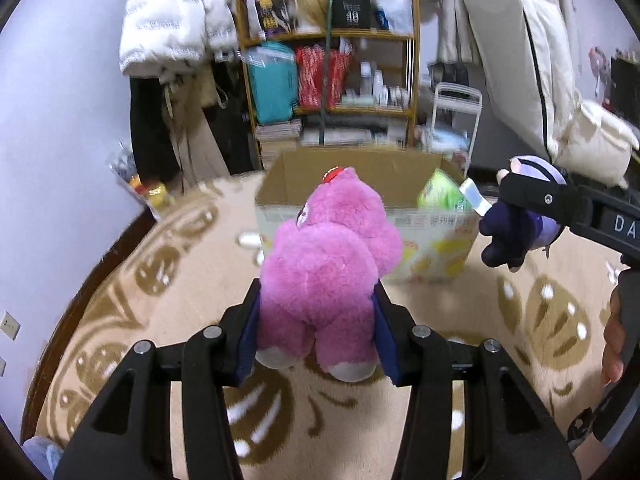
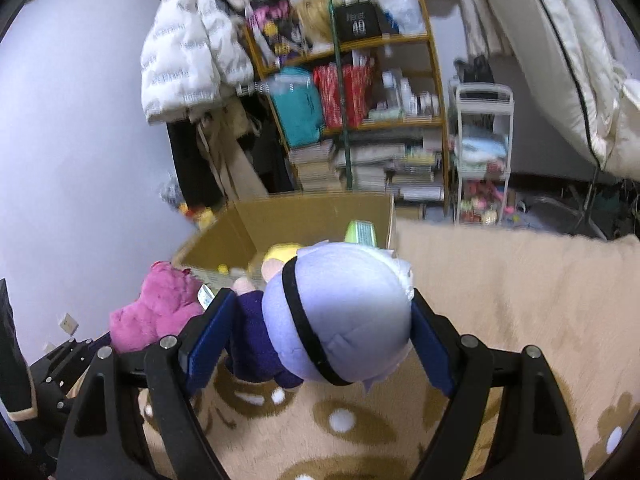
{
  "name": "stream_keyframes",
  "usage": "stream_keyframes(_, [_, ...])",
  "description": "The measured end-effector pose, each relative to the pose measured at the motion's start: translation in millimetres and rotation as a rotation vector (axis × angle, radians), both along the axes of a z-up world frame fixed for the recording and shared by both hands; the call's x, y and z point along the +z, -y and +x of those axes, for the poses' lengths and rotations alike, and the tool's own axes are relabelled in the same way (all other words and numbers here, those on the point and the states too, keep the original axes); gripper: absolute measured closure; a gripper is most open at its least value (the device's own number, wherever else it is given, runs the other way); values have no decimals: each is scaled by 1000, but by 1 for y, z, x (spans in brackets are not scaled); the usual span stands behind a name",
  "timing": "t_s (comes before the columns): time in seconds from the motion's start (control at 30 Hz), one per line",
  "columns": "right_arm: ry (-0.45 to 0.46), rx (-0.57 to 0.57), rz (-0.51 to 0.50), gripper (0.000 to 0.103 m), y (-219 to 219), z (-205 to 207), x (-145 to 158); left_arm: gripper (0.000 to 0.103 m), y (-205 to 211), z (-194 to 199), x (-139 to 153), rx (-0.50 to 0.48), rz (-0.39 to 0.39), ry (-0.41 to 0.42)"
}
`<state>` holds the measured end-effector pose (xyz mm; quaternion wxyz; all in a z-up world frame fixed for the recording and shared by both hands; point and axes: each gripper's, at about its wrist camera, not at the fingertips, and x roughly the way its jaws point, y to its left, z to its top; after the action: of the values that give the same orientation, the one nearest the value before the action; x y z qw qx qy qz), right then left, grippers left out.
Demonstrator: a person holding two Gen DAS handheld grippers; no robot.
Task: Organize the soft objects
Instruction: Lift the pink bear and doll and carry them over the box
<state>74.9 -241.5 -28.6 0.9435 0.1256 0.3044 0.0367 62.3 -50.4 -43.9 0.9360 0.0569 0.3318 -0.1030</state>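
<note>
Between the blue-padded black fingers of the left gripper [image 1: 316, 332], left wrist view: one fluffy pink plush bear [image 1: 328, 276], clamped at both flanks and held clear above the beige carpet with brown round motifs [image 1: 132, 292]. Behind it, an open brown cardboard box [image 1: 360, 168] standing on the carpet, with a green packet [image 1: 440, 194] showing at its right inner corner. At right, the right gripper [image 1: 532, 204] seen from the side, closed on a plush doll with a pale lilac head and dark purple body [image 1: 506, 236], also held in the air beside the box. A person's fingers [image 1: 614, 344] grasp that tool's handle at the frame edge. Background: wooden shelf unit [image 1: 332, 76] stocked with bags and books; white quilted jacket [image 1: 172, 20] hanging at left.

Right wrist view: right gripper [image 2: 320, 328], pads pressed to either side of the lilac-headed doll [image 2: 340, 312], its black band across the head, purple body hanging at left. Pink bear [image 2: 156, 308] at left, just beside the doll. Cardboard box [image 2: 288, 216] beyond both, holding the green packet [image 2: 360, 232] and a yellow-haired soft toy [image 2: 280, 254]. Shelf unit [image 2: 360, 100] and a white trolley rack [image 2: 484, 148] against the rear wall.
</note>
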Motion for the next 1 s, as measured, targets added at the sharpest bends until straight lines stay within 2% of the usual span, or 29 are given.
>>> stream_keyframes(0.17, [77, -11, -10, 16, 2, -2, 21, 55, -5, -3, 23, 19, -1, 116])
stream_keyframes(0.37, [119, -6, -17, 16, 6, 6, 33, 55, -6, 6, 46, 2, -39, 170])
stream_keyframes(0.57, [149, 10, -36, 16, 4, 15, 41, 55, 2, 21, 68, -4, -28, 238])
stream_keyframes(0.73, [179, 25, -53, 16, 2, 29, 47, 55, 7, 37, 76, -14, -6, 269])
stream_keyframes(1.0, [190, 26, -76, 15, 0, 56, 41, 54, 10, 75, 70, -12, 8, 257])
